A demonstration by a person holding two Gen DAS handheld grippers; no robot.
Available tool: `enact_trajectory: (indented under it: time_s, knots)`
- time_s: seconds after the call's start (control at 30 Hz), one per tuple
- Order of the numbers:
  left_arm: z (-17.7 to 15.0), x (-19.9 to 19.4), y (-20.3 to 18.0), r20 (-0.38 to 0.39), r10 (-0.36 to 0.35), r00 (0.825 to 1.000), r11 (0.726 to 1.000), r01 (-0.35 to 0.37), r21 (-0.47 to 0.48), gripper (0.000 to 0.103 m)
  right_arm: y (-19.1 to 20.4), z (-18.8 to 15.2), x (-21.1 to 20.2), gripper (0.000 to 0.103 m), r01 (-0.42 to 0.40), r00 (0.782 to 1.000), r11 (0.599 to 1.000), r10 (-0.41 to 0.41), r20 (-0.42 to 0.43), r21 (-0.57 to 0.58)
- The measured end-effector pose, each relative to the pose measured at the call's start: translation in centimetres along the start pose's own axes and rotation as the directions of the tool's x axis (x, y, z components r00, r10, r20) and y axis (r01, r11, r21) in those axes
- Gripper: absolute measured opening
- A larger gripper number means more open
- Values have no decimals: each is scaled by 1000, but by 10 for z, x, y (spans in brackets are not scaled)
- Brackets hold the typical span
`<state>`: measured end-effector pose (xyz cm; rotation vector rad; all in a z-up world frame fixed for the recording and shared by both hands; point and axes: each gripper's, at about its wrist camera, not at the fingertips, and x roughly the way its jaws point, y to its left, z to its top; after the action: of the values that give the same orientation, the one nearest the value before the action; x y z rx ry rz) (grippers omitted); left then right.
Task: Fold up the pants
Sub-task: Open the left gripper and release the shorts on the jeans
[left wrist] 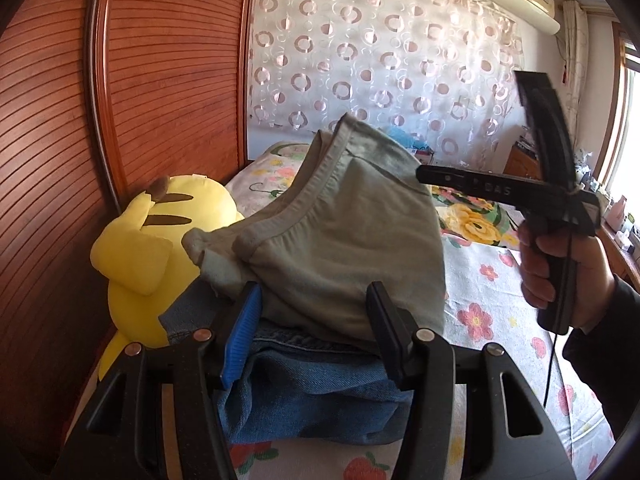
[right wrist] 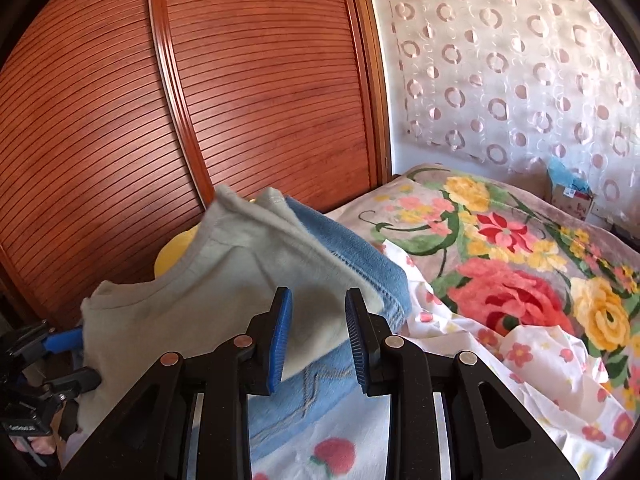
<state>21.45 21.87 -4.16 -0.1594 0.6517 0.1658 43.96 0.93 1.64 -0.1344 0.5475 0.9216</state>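
Folded grey-green pants (left wrist: 328, 236) lie on top of folded blue jeans (left wrist: 316, 396) on the bed. My left gripper (left wrist: 312, 304) is open, its fingers on either side of the near edge of the grey pants, not pinching them. In the right wrist view the grey pants (right wrist: 224, 280) sit on the jeans (right wrist: 360, 256). My right gripper (right wrist: 318, 312) is open just in front of the stack, holding nothing. The left gripper (right wrist: 76, 356) shows at the left edge of that view, at the pants' end. The right gripper also shows in the left wrist view (left wrist: 424, 172), held by a hand.
A yellow plush toy (left wrist: 148, 248) lies left of the stack against the wooden slatted wardrobe door (left wrist: 168, 80). A floral sheet (left wrist: 492, 300) covers the bed, with a flowered blanket (right wrist: 520, 264) to the right. A curtain (left wrist: 380, 48) hangs behind.
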Motion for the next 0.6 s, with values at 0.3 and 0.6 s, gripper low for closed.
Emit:
enact_trajectory:
  time_s: [0.3, 0.6]
  knots:
    - [-1, -22, -11, 13, -27, 1000, 999, 27, 44, 59, 26, -41, -88, 28, 3, 999, 1000, -3, 54, 6]
    - [-2, -58, -56, 35, -132, 991, 982, 126, 141, 81, 49, -88, -187, 28, 88, 992, 996, -91, 86, 33]
